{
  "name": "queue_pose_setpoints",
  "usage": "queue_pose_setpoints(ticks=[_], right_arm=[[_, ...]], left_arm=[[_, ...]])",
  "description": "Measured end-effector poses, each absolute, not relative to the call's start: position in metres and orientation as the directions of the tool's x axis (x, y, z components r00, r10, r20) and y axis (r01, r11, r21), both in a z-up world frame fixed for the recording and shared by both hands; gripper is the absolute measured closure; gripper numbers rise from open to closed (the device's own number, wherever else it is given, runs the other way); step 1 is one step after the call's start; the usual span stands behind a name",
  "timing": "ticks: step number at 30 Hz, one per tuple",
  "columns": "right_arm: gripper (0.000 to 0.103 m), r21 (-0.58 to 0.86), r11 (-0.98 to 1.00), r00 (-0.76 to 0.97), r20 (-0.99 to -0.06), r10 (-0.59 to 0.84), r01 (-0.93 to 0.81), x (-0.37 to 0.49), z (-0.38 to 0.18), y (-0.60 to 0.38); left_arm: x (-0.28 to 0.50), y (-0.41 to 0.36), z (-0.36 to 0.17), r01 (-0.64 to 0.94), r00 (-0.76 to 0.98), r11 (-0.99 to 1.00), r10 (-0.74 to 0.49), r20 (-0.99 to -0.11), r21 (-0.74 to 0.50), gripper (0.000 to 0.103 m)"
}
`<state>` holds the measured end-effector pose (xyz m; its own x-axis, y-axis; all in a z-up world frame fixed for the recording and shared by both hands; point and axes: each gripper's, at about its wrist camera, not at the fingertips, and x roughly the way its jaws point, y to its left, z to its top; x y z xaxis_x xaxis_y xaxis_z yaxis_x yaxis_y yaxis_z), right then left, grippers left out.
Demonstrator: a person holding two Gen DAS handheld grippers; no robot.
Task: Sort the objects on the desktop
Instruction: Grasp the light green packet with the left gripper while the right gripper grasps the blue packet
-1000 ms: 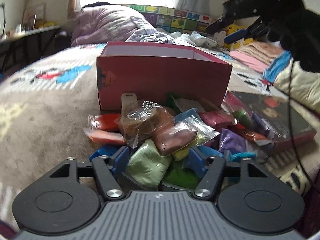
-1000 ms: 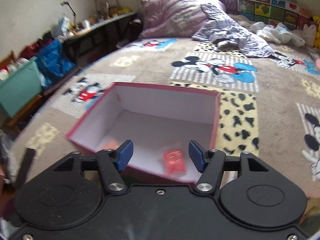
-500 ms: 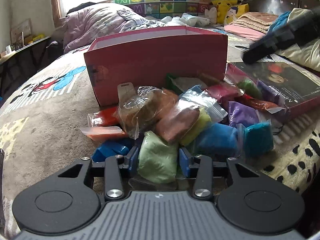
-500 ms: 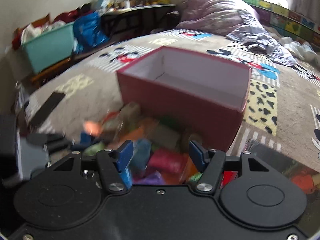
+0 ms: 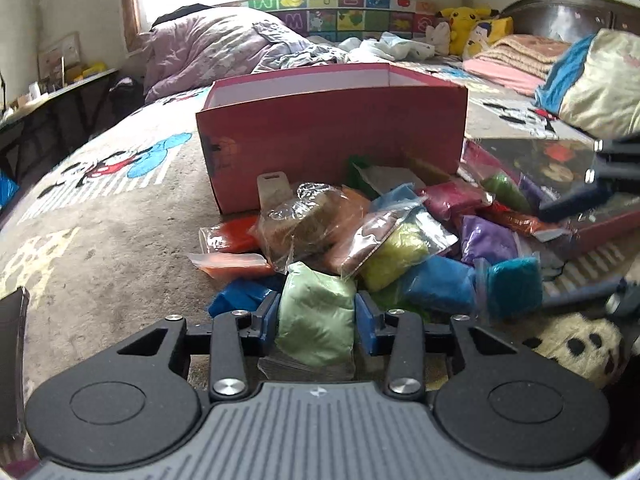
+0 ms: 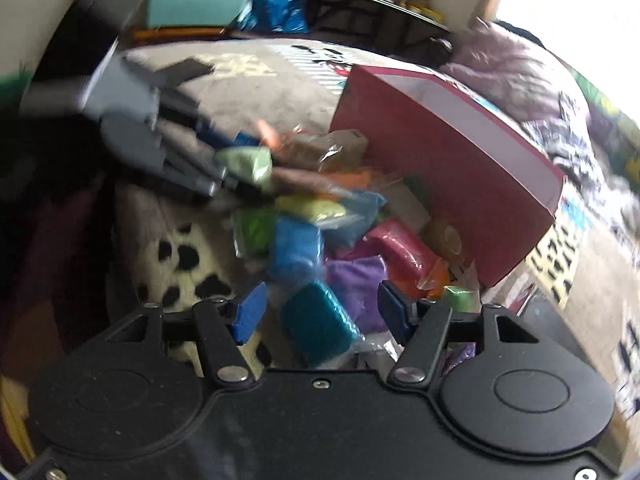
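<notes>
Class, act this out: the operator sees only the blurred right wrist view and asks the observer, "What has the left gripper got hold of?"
Observer: The left gripper is shut on a pale green clay bag, one pad on each side.
Operator: What lies next to that bag?
Observer: A dark blue bag, just to its left.
Operator: And beyond the red box?
Observer: Past the red box, a Pikachu plush sits at the bed's far end.

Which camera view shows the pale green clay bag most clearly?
The left wrist view: the pale green clay bag sits sharp and central, pinched by the left gripper. In the right wrist view it is small, blurred and partly hidden.
</notes>
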<state>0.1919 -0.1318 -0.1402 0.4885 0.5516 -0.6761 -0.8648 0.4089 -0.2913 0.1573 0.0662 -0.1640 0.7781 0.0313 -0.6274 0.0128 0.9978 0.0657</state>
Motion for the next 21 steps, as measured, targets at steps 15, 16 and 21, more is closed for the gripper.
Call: queue_pose_setpoints(ticks=[15,16,21], right_arm=[[0.055,-0.480,0.270,0.550,-0.701,0.454,-0.834,0.172,-0.185,-0.116],[0.058,-0.455,0.299,0.544,-0.707,0.453,-0.839,0.173,-0.184,-0.117],[0.062,-0.335,0.421,0.514,-0.733,0.446,-0.843,0.177,-0.179,-0.126]], left_arm=[[0.154,0.080,-0.139,-0.024,0.783,0.994,-0.044,-0.620,-0.102,0.065],[0.153,0.080,-0.137,-0.026,0.786,0.995,-0.042,-0.617,-0.101,0.065],[0.151,0.081,-0.127,-0.023,0.797,0.995,-0.043,-0.602,-0.101,0.065]])
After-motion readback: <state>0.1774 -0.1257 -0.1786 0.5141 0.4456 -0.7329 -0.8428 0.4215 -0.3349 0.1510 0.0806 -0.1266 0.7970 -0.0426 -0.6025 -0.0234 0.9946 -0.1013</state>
